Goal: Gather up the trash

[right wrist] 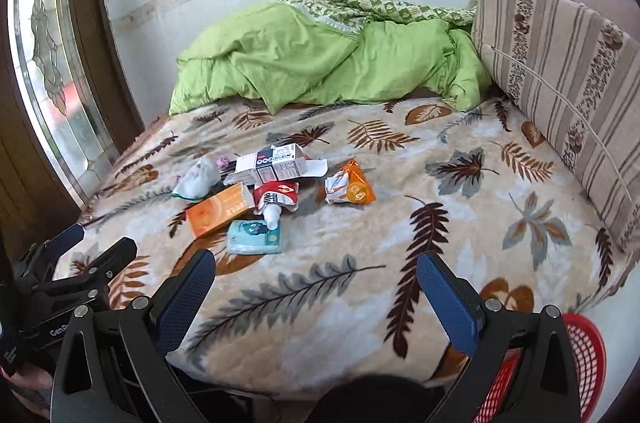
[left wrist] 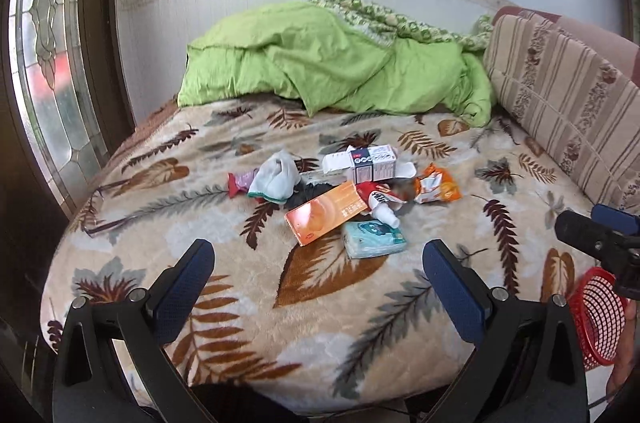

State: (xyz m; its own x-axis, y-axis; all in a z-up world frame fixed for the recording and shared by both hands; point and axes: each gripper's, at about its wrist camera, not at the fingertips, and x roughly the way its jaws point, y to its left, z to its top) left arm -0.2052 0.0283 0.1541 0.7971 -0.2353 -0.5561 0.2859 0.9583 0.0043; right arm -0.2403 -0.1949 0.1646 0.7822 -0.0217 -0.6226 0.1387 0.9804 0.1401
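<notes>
A small heap of trash lies mid-bed on the leaf-print blanket [left wrist: 224,303]: an orange box [left wrist: 324,213], a teal tissue pack [left wrist: 374,238], a white carton [left wrist: 366,163], an orange snack wrapper [left wrist: 438,188], a red-and-white pouch with a white spout [left wrist: 378,201] and a crumpled white cloth [left wrist: 276,177]. My left gripper [left wrist: 318,263] hangs open above the near bed edge, short of the heap. My right gripper [right wrist: 316,273] is open too, nothing between its fingers, with the tissue pack [right wrist: 256,237] and orange box [right wrist: 218,209] ahead to its left. A red mesh basket [right wrist: 586,355] sits low at the right.
A rumpled green duvet [left wrist: 332,63] fills the bed's far end against the wall. A striped floral cushion [left wrist: 568,95] lines the right side. A glass-panelled wooden door [left wrist: 52,63] stands at the left. The red basket [left wrist: 596,319] shows beside the bed's near right corner.
</notes>
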